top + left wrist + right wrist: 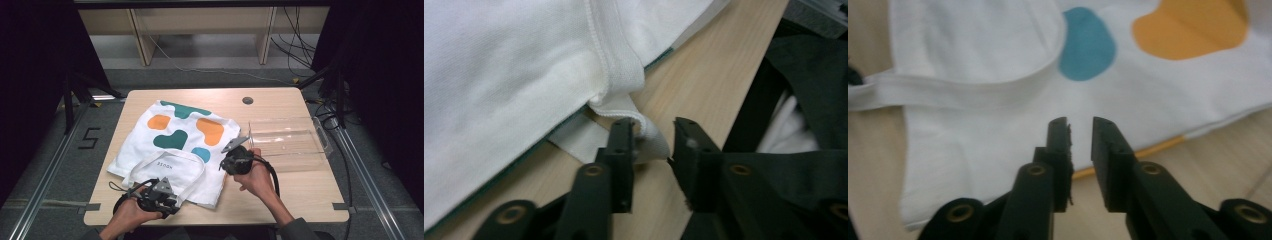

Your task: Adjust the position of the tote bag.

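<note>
White tote bag [175,145] with orange, green and blue blobs lies flat, slightly askew, on the table's left-centre, handles looped toward the near edge, one strap fold [649,142] curled up off the wood.

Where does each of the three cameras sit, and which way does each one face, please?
High view: above the person's side, looking forward and down at the table; forearms, left gripper and right gripper show.
Left gripper view: rides that gripper, looking along its parted jaws at a fold of the tote bag's strap between them.
Right gripper view: looks along its empty, parted jaws at the tote bag.
All views share the bag.
</note>
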Demonstrator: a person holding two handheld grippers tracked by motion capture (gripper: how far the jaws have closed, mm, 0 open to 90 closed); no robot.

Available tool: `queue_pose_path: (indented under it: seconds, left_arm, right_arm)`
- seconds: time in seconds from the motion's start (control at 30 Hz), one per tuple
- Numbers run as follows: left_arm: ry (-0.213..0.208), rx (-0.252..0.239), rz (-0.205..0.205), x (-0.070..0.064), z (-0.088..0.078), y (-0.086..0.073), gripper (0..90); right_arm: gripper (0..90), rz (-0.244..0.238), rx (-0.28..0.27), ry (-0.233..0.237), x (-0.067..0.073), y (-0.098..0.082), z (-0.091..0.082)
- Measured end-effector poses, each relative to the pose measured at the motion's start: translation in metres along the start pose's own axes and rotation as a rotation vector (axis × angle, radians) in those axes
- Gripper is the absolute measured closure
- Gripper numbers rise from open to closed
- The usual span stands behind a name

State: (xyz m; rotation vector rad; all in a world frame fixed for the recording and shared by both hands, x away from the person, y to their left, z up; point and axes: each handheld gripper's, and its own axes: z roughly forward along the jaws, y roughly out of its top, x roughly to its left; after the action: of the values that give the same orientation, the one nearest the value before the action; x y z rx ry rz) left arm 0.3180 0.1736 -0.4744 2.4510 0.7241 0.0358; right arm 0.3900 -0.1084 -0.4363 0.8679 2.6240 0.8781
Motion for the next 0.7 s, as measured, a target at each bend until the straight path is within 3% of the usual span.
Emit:
queue_pose_path:
  seconds: [0.03, 0.1, 0.17, 0.23, 0.27, 0.37, 0.43, 0.47, 0.5, 0.57, 0.6, 0.63, 0.7]
  left_arm:
    - [0.007, -0.027, -0.021, 0.001, -0.006, -0.002, 52.1]
    - [0.004, -0.023, -0.001, 0.006, -0.015, -0.004, 46.8]
    - [0.05, -0.127, -0.066, 0.019, -0.037, -0.014, 42.2]
    - [0.089, -0.167, -0.129, 0.031, -0.048, -0.024, 41.3]
    - [0.135, -0.178, -0.15, 0.038, -0.053, -0.029, 40.1]
    - [0.279, -0.164, -0.208, 0.059, -0.063, -0.041, 37.9]
    - [0.322, -0.153, -0.233, 0.069, -0.068, -0.047, 37.4]
    - [0.322, -0.153, -0.233, 0.069, -0.068, -0.047, 36.2]
    - [0.373, -0.148, -0.254, 0.076, -0.072, -0.053, 35.2]
    - [0.414, -0.164, -0.286, 0.084, -0.076, -0.059, 34.5]
    - [0.414, -0.164, -0.286, 0.084, -0.076, -0.059, 33.5]
    - [0.468, -0.164, -0.326, 0.093, -0.084, -0.068, 33.0]
    - [0.512, -0.157, -0.36, 0.102, -0.091, -0.077, 32.6]
  right_arm:
    - [66.4, -0.009, 0.0, 0.009, 0.009, -0.001, 0.001]
    - [59.0, -0.034, 0.013, 0.052, 0.023, -0.004, 0.001]
    - [53.3, -0.076, 0.006, 0.097, 0.036, -0.005, 0.003]
    - [49.2, -0.091, 0.015, 0.131, 0.048, -0.006, 0.005]
    - [47.4, -0.113, 0.021, 0.133, 0.053, -0.007, 0.007]
    - [44.3, -0.142, 0.078, 0.119, 0.065, -0.012, 0.014]
    - [44.7, -0.169, 0.105, 0.108, 0.07, -0.015, 0.02]
    - [44.7, -0.169, 0.105, 0.108, 0.07, -0.015, 0.02]
    - [44.2, -0.21, 0.146, 0.086, 0.074, -0.017, 0.025]
    - [43.9, -0.253, 0.167, 0.057, 0.079, -0.019, 0.029]
    - [45.0, -0.275, 0.182, 0.041, 0.081, -0.02, 0.031]
    - [47.1, -0.296, 0.191, 0.024, 0.082, -0.021, 0.032]
    - [53.7, -0.304, 0.2, 0.011, 0.081, -0.023, 0.031]
